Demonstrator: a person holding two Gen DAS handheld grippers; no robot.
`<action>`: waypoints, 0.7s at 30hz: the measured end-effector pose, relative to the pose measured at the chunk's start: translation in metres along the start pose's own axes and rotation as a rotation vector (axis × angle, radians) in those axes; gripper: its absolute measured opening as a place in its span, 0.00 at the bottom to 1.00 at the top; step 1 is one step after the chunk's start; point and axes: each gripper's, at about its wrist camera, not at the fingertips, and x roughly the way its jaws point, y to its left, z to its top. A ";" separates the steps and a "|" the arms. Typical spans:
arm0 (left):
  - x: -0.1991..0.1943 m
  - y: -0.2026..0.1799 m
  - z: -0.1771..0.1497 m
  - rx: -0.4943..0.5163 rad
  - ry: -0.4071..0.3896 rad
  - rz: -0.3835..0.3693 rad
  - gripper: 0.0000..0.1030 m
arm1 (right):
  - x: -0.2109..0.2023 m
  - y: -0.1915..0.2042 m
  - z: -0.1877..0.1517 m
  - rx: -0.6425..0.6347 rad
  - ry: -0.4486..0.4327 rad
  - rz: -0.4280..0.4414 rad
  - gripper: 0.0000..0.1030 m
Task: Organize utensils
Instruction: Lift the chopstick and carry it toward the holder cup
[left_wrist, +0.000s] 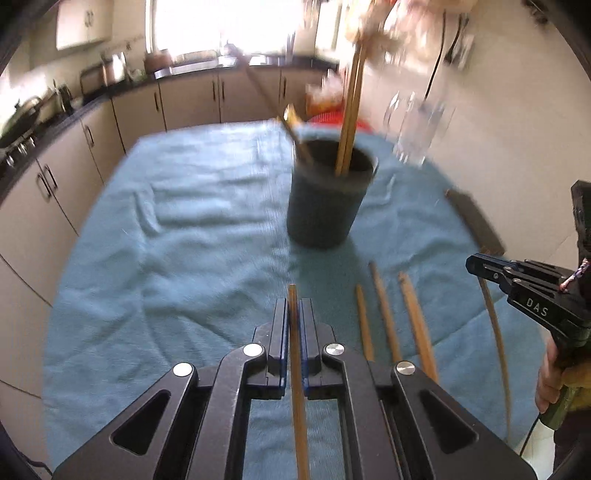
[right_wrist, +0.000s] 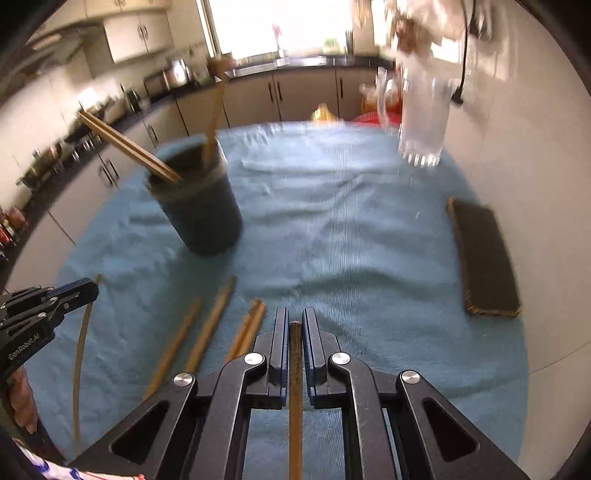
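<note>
My left gripper is shut on a light wooden chopstick that runs back between its jaws. My right gripper is shut on a darker chopstick. Each gripper also shows in the other's view, the right gripper at the far right and the left gripper at the far left, each with a stick hanging from its tips. A dark cup stands ahead on the blue cloth with several chopsticks leaning in it. Three loose chopsticks lie on the cloth between the grippers.
A blue towel covers the table. A clear glass mug stands at the far right, near the wall. A dark flat pad lies at the right edge. Kitchen cabinets run behind and to the left. A hand holds the right gripper's handle.
</note>
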 end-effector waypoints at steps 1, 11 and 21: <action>-0.014 0.000 -0.001 -0.003 -0.031 -0.001 0.05 | -0.012 0.002 0.000 0.001 -0.031 0.005 0.07; -0.111 -0.010 -0.024 -0.025 -0.240 -0.021 0.05 | -0.097 0.027 -0.016 -0.007 -0.238 0.031 0.07; -0.165 -0.020 -0.049 -0.024 -0.374 0.000 0.05 | -0.147 0.038 -0.030 -0.001 -0.349 0.064 0.07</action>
